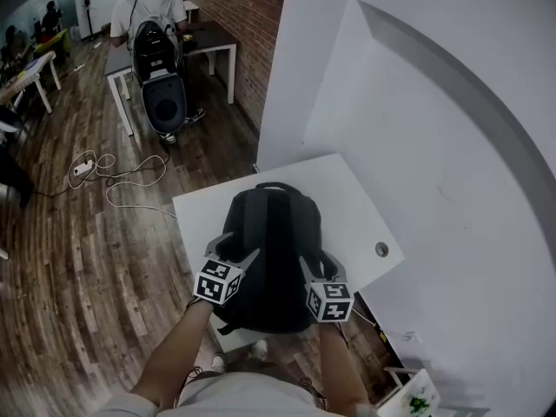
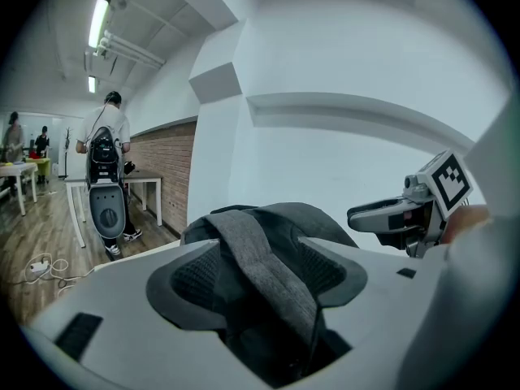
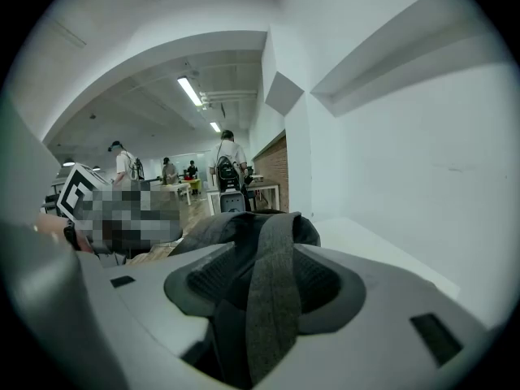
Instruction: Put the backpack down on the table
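Your left tool [image 1: 236, 247] and right tool [image 1: 320, 264] gape wide, straps [image 2: 260, 258] loose between (nothing gripped); snag one and you could drag the backpack [image 1: 274, 233] off the bench's [image 1: 352, 198] lower-frame edge.

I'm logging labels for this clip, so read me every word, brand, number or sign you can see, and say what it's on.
Nothing here can be read as text.
The backpack shows no label or logo.
Cubes on the left gripper and right gripper: square marker patterns only, no letters.
The white object with green print is too blurred to read.
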A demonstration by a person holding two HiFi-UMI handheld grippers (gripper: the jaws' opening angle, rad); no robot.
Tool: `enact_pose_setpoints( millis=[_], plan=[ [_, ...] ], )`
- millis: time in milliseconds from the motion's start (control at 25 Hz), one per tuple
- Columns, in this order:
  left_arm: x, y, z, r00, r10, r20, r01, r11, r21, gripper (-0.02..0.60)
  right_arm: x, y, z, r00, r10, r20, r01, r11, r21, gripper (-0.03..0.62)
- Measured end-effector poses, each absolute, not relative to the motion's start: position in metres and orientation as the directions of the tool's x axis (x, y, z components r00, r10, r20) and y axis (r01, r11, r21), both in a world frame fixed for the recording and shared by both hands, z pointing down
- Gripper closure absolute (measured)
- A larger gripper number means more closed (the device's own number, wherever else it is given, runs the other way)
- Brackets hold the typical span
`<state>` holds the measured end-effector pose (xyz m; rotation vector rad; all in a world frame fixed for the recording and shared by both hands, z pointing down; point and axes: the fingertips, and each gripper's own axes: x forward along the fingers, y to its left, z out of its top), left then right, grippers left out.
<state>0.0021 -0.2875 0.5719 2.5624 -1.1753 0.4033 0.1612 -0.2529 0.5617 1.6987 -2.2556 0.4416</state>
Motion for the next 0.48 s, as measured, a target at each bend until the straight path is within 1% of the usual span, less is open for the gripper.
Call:
enact_pose_setpoints(
  millis=[360, 440, 480],
  plan=[
    [-0.010, -0.259, 0.560, 0.627, -0.694, 0.354, -0.769, -0.624, 0.140, 0.278, 0.150, -0.225, 0.547, -0.270, -0.889, 0.370, -0.962, 0.261, -0.075, 0.364],
    [-0.013, -0.255, 0.559, 0.621, -0.701, 0.350, -0.775, -0.615, 0.143, 0.278, 0.146, -0.219, 0.547, -0.273, -0.889, 0.367, -0.962, 0.264, -0.075, 0.368],
    [-0.014, -0.254, 0.558, 0.616, -0.708, 0.346, -0.780, -0.609, 0.145, 0.279, 0.145, -0.216, 0.547, -0.271, -0.891, 0.365, -0.962, 0.262, -0.075, 0.380]
  ],
)
